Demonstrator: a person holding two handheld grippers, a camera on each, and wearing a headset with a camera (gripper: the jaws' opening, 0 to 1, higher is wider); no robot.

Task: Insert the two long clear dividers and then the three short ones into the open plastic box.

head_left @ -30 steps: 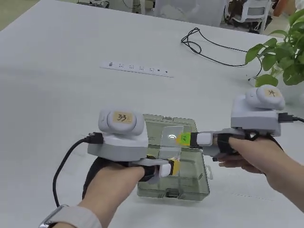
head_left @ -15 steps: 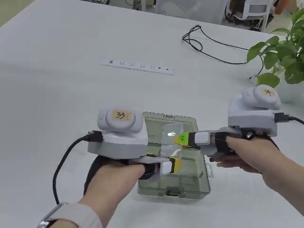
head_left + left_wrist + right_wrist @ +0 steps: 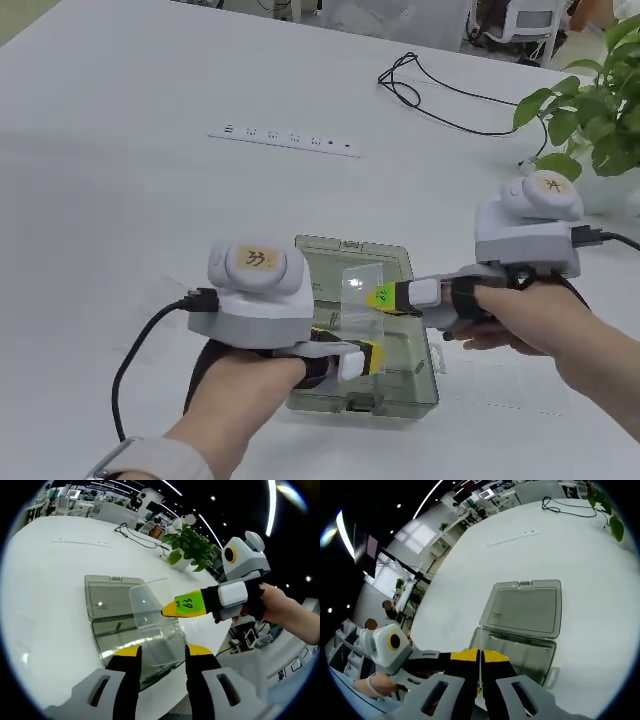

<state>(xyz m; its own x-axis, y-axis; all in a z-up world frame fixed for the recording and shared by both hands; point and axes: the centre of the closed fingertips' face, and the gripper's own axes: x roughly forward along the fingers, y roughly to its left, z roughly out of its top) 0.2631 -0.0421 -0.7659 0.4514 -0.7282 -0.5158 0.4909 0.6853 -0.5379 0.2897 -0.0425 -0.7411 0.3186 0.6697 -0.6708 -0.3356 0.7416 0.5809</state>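
Clear divider [image 3: 150, 605] pinched by one side edge in the right hand-held gripper [image 3: 480, 655], jaws closed flat on it. Hanging roughly upright, a little tilted, just ahead of the left hand-held gripper [image 3: 163, 651], with those jaws well apart and the sheet's lower part between them; contact with either pad impossible to tell. Directly below both tips, the open plastic box [image 3: 400, 398], with its lid [image 3: 525, 605] laid back flat beyond them. No divider made out seated inside, though hard to read through clear plastic. Judged as the lowering of a divider toward its slots, with most of the task ahead. To do it well: square the sheet to the box walls first, find the grooves on two facing walls, lower both ends evenly, and use the open left jaws as a guide only, not a clamp. Likely to flex or skew if pressed at one end. Further out from the tips on the desk [image 3: 130, 150]: a white power strip [image 3: 285, 140], a black cable [image 3: 440, 95], a potted plant [image 3: 590, 110].
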